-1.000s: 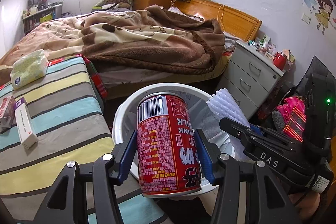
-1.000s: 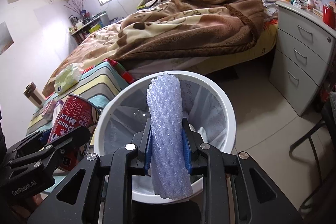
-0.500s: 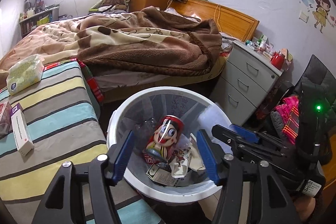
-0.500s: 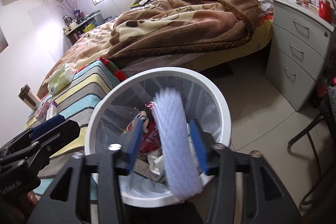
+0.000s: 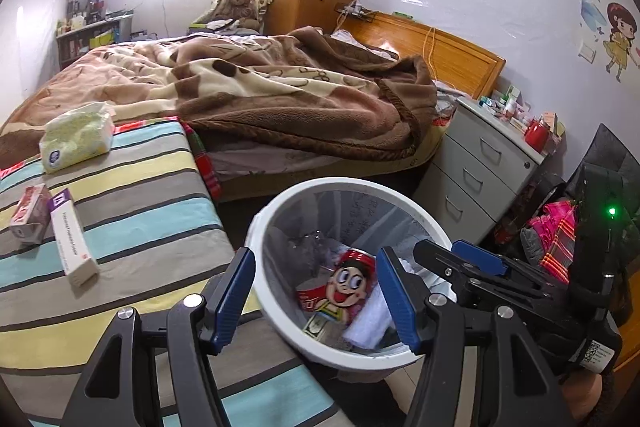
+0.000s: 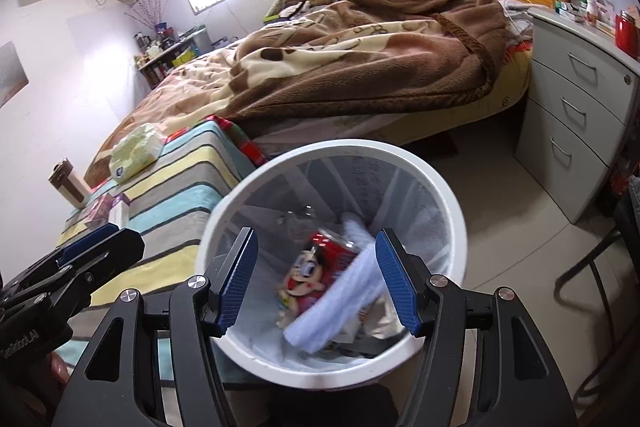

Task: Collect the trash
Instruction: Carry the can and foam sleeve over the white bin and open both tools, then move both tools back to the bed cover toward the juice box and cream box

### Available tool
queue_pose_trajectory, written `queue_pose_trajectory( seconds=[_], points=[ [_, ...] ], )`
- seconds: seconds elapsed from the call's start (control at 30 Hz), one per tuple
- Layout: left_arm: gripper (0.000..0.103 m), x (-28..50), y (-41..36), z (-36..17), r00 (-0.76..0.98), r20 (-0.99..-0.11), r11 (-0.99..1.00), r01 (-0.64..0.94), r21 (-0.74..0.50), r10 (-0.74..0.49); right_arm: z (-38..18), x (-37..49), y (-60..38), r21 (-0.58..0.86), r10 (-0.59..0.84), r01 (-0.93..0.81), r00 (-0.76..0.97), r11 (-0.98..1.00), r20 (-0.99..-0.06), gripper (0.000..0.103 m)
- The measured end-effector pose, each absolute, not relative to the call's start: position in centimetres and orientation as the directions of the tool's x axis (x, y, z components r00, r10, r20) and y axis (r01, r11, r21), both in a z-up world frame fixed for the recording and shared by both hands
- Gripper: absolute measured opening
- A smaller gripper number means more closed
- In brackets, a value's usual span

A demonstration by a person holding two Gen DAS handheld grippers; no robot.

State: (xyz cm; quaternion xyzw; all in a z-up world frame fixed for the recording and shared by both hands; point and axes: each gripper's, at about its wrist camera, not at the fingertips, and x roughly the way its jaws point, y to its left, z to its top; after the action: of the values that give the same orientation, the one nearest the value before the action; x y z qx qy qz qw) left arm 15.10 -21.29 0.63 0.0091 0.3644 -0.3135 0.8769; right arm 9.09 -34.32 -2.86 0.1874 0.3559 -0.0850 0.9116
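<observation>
Bedroom floor beside a striped surface (image 5: 120, 211) held a white bin (image 6: 452, 211). Both grippers, left (image 5: 316, 297) and right (image 6: 316, 281), hovered above it, jaws spread after just opening; the red can (image 5: 340, 287) and, seemingly, foam sleeve (image 6: 340, 301) now lay inside.

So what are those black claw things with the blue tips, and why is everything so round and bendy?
They are two grabbers that a person holds, one in each hand. Each carries a wide, bendy-looking camera, giving one picture per grabber. The left gripper and the right gripper are both open and hold nothing; their jaws have just been opening. Below them is the round white trash bin, with a red cartoon drink can and a pale foam net sleeve inside. On the striped bench lie a green tissue pack and small boxes.
</observation>
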Motion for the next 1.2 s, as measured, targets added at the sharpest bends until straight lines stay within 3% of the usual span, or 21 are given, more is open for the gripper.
queue_pose_trajectory(
  seconds=[0.63, 0.73, 1.2],
  points=[
    [0.063, 16.1, -13.9, 1.9, 0.635, -0.618, 0.873, 0.443, -0.201, -0.465, -2.0, 10.8, -29.4, 0.283, 0.047, 0.181, 0.764, 0.942, -0.644, 0.065],
    [0.063, 16.8, -11.9, 1.8, 0.651, -0.617, 0.889, 0.409, -0.205, -0.442, -2.0, 11.4, -28.4, 0.283, 0.066, 0.154, 0.766, 0.947, -0.64, 0.074],
    [0.064, 20.3, -2.1, 0.3, 0.709, -0.636, 0.952, 0.22, -0.211, -0.305, -2.5, 15.7, -21.9, 0.241, 0.16, 0.001, 0.743, 0.971, -0.65, 0.074]
  ],
)
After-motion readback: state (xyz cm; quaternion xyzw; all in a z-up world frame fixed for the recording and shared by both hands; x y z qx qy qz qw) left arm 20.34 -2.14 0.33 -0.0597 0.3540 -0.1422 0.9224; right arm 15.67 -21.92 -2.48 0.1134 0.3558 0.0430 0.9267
